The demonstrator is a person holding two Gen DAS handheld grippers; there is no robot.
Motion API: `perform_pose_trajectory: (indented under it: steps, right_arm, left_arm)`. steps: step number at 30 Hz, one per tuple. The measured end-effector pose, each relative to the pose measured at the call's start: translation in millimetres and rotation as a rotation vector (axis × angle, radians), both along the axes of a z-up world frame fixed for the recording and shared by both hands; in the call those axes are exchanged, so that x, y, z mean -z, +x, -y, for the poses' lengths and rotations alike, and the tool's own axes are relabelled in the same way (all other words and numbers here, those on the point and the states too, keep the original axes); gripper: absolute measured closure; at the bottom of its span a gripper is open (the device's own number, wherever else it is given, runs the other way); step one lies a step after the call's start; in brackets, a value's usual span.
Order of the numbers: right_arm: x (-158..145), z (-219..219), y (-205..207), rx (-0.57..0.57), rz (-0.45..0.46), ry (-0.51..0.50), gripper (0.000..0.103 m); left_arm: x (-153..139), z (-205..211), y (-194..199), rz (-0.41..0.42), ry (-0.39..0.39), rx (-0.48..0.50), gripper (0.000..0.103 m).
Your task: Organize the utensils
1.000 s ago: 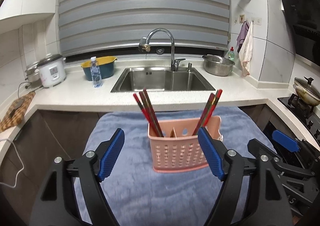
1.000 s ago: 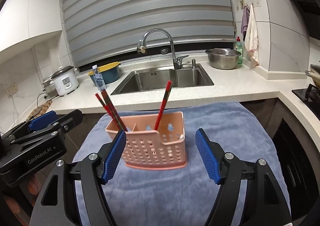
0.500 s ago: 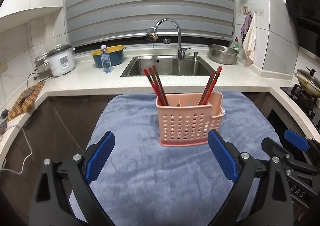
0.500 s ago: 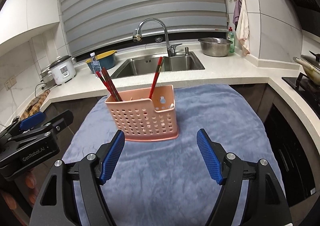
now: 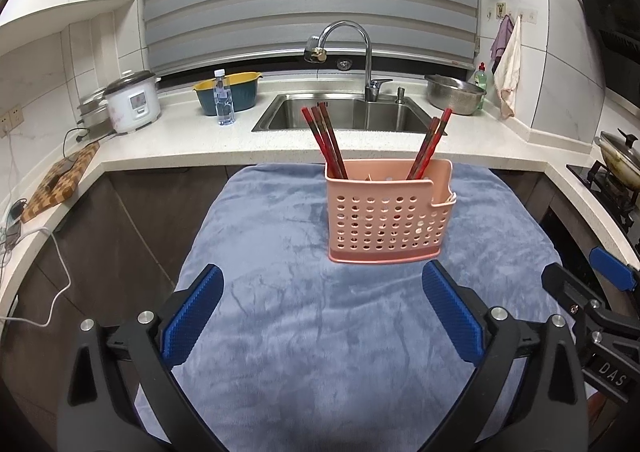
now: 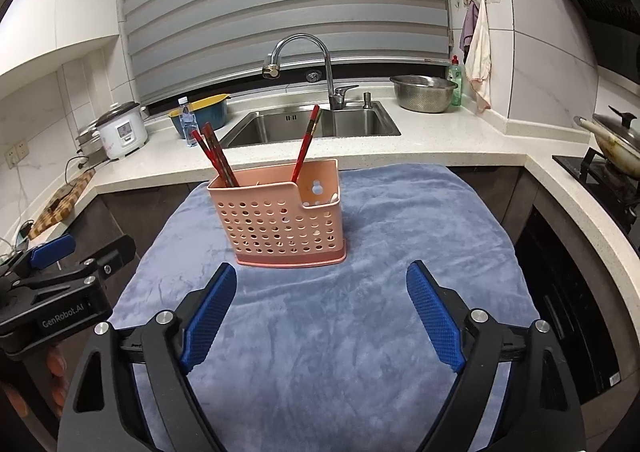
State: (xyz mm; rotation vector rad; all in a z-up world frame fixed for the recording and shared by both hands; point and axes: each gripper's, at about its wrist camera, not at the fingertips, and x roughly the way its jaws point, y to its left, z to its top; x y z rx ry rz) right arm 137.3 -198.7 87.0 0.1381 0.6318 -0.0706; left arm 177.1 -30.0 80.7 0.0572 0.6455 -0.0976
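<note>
Holding both grippers back from the pink caddy (image 5: 387,219), fingers spread and carrying nothing.

You are hovering the left gripper (image 5: 322,316) and right gripper (image 6: 320,316) over the blue towel (image 5: 304,332) on the tabletop, well short of the caddy standing upright on it. Red chopsticks (image 5: 326,143) are leaning in its left end, another set (image 5: 430,147) in the right. No loose utensils are showing, so sorting looks finished; next move likely calls only for checking.
</note>
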Motion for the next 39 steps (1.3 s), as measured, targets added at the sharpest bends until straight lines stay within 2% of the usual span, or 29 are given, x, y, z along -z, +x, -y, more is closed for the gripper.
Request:
perform_pose_trajectory:
  steps: [4,6,39]
  right_arm:
    - [1.7,-1.9,-2.3,-0.002,-0.005,-0.009,0.018]
    - [3.9,-2.8,-2.7,0.002,-0.013,-0.011,0.007]
    - [18.9,0.5,-8.6,0.019,-0.036,-0.035,0.007]
  left_arm:
    - [3.3,1.4,-2.4,-0.007,0.014,0.001,0.008]
    - [4.6,2.0,-3.7,-0.009,0.016,0.000,0.008]
    - [20.9,-4.9,-6.9,-0.045,0.036,-0.052,0.007]
